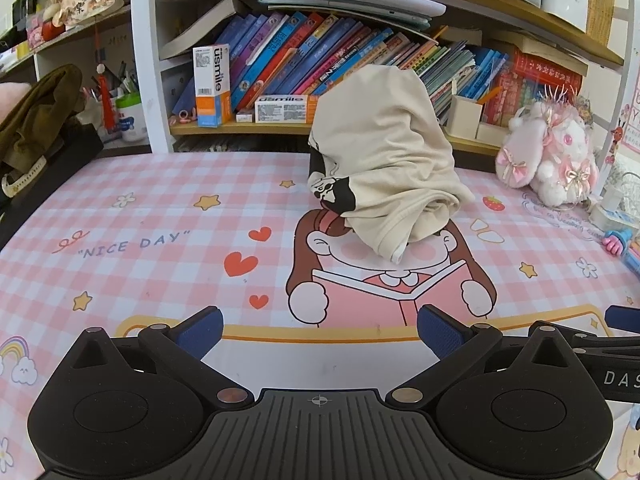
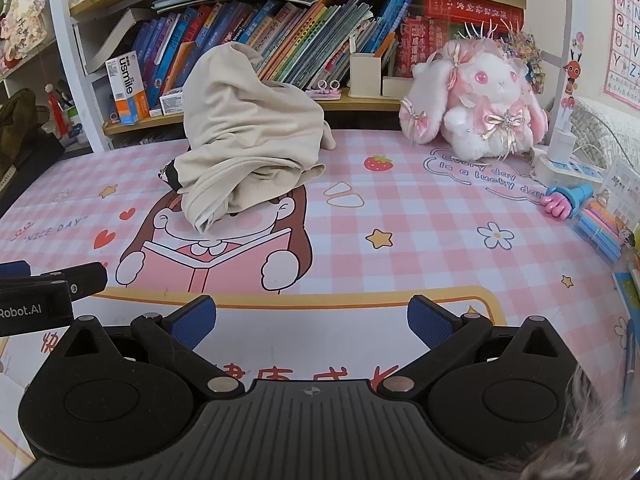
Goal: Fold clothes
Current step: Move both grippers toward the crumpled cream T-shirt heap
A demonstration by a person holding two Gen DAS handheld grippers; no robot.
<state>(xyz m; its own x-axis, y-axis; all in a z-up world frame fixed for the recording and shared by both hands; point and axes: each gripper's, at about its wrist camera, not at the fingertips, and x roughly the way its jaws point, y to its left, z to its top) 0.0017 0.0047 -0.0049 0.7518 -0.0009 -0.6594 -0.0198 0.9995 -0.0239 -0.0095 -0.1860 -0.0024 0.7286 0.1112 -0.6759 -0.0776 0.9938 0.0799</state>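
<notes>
- "NICE DAY" is printed on the pink checked desk mat [image 1: 132, 208], left of the reading-girl drawing.
- "Every day is a lucky day" is printed on the mat's right part, before the plush rabbit [image 2: 486, 104].
- "usmile" is read on the upright box [image 1: 212, 84] and the flat box [image 1: 282, 109] on the shelf.
- "Robot.AI" is marked on the left gripper [image 2: 36, 300].
- "DAS" is marked on the right gripper [image 1: 616, 360].
- Alphabet letters, including M, N, R, Y, Z, are shown on the wall chart [image 2: 626, 32].

left hand-held gripper [image 1: 320, 330] agape, right hand-held gripper [image 2: 312, 322] agape

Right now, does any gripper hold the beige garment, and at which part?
Nothing is held. The left gripper and right gripper are open, short of the beige garment.
</notes>
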